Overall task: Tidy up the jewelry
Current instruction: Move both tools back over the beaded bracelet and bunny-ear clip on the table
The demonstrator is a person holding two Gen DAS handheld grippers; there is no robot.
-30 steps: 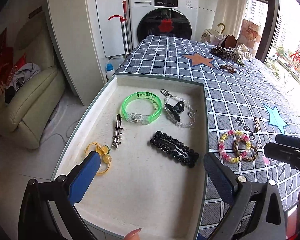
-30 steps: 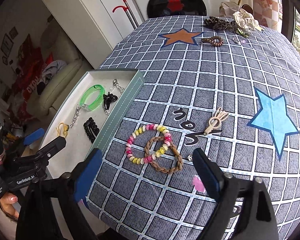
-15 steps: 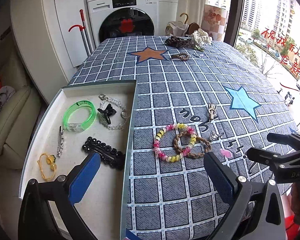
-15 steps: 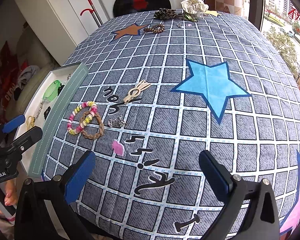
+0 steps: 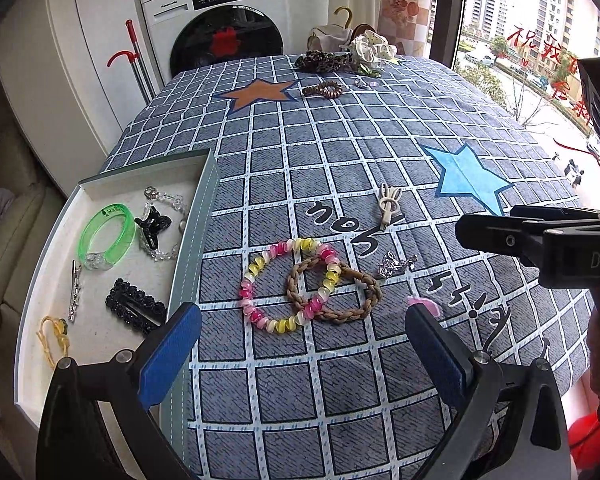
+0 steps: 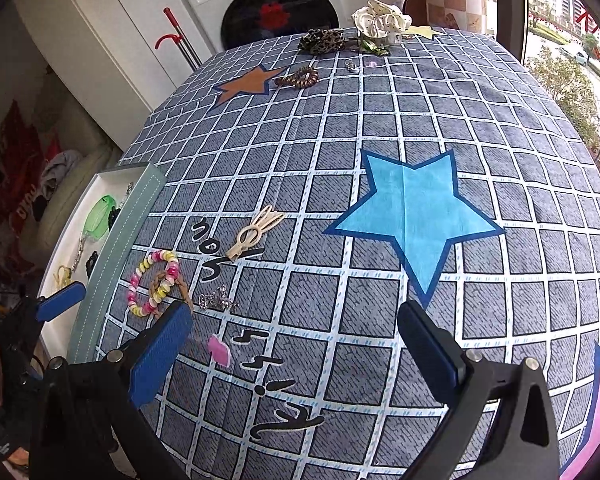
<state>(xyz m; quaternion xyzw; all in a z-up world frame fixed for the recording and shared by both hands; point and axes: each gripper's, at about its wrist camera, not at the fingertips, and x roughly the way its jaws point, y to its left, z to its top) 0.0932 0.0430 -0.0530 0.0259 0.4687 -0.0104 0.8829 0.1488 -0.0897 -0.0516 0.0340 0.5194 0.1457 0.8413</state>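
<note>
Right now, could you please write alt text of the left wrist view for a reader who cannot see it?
The open left gripper hangs over a checked blue cloth, above a pink-and-yellow spiral bracelet overlapping a brown braided band. To the left, a white tray holds a green bangle, black clips and a chain. The right gripper enters from the right.

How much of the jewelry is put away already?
Some. The tray already holds a green bangle, a chain, three clips and a yellow piece. Both hand-held grippers, left and right, are open and empty. Left on the cloth: the bead bracelet, braided band, cream clip, silver piece, pink bit, and the scrunchies far off.
</note>
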